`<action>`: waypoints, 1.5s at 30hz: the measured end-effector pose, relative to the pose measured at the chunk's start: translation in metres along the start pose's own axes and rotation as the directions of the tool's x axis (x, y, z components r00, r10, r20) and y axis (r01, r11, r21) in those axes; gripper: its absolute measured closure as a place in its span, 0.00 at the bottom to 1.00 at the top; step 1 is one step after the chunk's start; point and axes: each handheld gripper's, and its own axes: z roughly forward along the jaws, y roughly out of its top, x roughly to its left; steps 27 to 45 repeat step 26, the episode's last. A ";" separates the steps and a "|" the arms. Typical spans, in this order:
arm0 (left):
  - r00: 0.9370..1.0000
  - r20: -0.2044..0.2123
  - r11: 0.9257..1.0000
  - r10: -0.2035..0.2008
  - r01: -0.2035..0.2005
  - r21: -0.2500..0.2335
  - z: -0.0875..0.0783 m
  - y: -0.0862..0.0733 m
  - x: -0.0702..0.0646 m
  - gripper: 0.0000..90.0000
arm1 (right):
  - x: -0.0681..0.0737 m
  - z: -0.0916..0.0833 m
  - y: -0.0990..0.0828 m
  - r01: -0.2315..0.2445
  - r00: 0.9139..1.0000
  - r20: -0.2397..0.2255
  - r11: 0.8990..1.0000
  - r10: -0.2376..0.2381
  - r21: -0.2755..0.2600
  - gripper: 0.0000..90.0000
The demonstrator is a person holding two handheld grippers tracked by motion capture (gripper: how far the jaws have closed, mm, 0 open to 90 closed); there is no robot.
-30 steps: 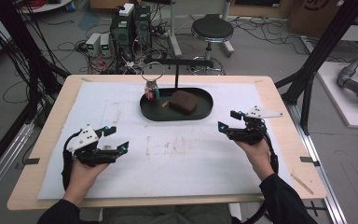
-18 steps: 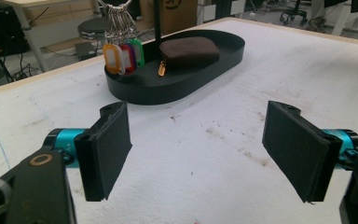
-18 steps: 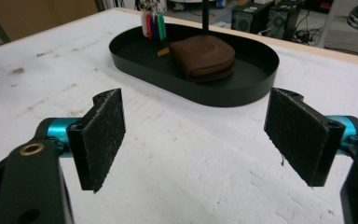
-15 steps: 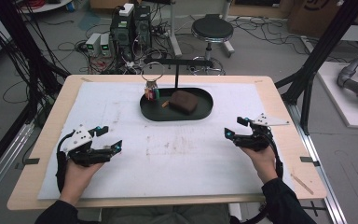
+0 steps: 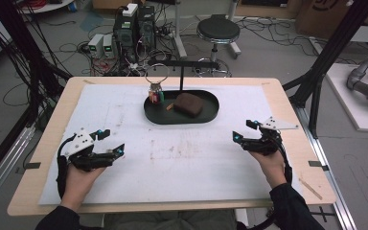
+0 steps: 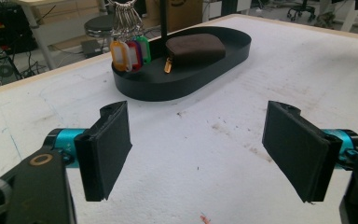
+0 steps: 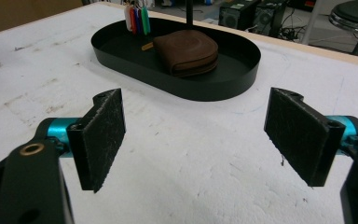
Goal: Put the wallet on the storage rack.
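— What moved on my feed?

— I've drawn both back toward the table's near edge: the left gripper (image 5: 109,142) slid out toward the left edge, the right gripper (image 5: 246,132) out toward the right edge, farther from the tray (image 5: 211,109).

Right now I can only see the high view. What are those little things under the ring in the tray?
Observer: They are key tags, orange, red, purple and green, hanging from a bunch of key rings.
Operator: And the brown lump?
Observer: A brown pouch with a curved seam; a small gold zip pull sticks out towards the tags.
Operator: Is my left hand-held gripper open?
Observer: Yes, the left hand-held gripper has its black pads wide apart over bare, scuffed white table cover.
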 end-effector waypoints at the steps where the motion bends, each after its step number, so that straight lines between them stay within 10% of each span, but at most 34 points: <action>1: 1.000 -0.002 1.000 -0.002 0.002 0.003 0.000 0.000 0.000 0.26 | 0.000 0.000 0.000 0.002 1.000 0.003 1.000 -0.002 0.003 0.23; 45: 1.000 -0.001 1.000 0.009 -0.009 0.028 0.008 0.001 -0.003 0.26 | -0.003 -0.005 -0.004 0.018 1.000 0.025 1.000 -0.018 0.014 0.23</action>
